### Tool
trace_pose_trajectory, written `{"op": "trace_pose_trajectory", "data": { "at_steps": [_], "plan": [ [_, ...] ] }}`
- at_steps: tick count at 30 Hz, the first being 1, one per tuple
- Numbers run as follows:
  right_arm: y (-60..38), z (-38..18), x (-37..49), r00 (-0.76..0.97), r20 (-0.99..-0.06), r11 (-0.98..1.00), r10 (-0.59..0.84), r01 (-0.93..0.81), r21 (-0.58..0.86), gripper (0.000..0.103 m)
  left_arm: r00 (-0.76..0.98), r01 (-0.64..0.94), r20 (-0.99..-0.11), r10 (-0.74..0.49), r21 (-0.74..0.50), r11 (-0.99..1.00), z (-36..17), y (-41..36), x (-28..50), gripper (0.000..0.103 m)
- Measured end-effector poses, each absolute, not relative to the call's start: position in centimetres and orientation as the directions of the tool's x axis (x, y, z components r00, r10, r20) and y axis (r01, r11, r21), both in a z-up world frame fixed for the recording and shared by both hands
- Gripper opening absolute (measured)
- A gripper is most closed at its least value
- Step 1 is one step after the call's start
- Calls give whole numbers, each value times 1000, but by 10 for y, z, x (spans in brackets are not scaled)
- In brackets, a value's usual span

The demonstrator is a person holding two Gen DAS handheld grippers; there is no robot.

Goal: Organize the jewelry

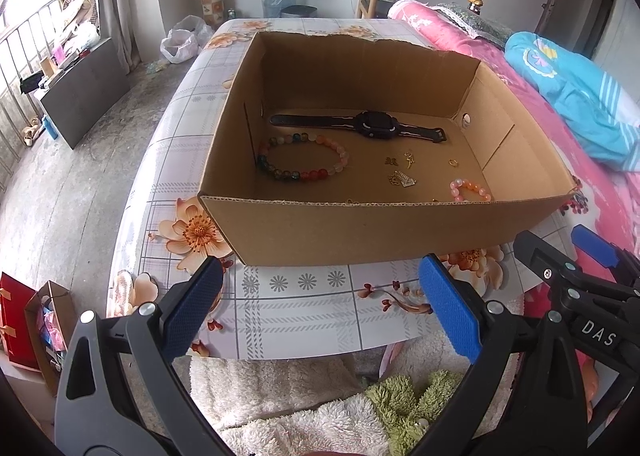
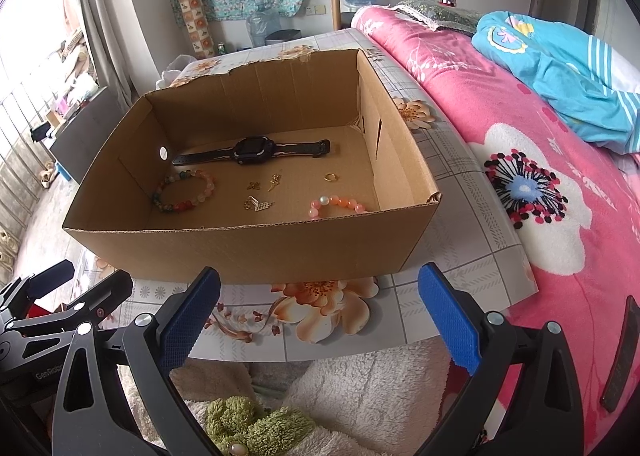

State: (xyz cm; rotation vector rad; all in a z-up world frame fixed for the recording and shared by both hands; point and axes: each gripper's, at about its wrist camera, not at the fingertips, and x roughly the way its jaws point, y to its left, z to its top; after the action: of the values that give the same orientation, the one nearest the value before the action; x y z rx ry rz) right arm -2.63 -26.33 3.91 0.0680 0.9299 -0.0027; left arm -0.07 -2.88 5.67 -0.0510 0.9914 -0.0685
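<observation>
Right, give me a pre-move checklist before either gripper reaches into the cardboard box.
1. Left gripper open, empty: ok.
2. Right gripper open, empty: ok.
3. Open brown cardboard box top clear, near wall between grippers and jewelry: ok.
4. Black smartwatch lying flat, apart from the beads: ok.
5. Multicoloured bead bracelet and pink bead bracelet separate, untangled: ok.
6. Small gold charms and gold ring, easy to pinch: cannot tell.

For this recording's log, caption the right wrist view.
Open right gripper short of a cardboard box holding a watch, two bead bracelets and small gold pieces.
</observation>
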Motion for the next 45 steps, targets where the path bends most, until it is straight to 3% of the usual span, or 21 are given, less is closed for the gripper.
{"op": "trace_pose_trajectory", "data": {
  "at_steps": [45],
  "plan": [
    [-260,35,-27,591,-806,997,29,38,63,97,531,27,-846,-58,-52,998,53,-28,0,95]
  ]
}}
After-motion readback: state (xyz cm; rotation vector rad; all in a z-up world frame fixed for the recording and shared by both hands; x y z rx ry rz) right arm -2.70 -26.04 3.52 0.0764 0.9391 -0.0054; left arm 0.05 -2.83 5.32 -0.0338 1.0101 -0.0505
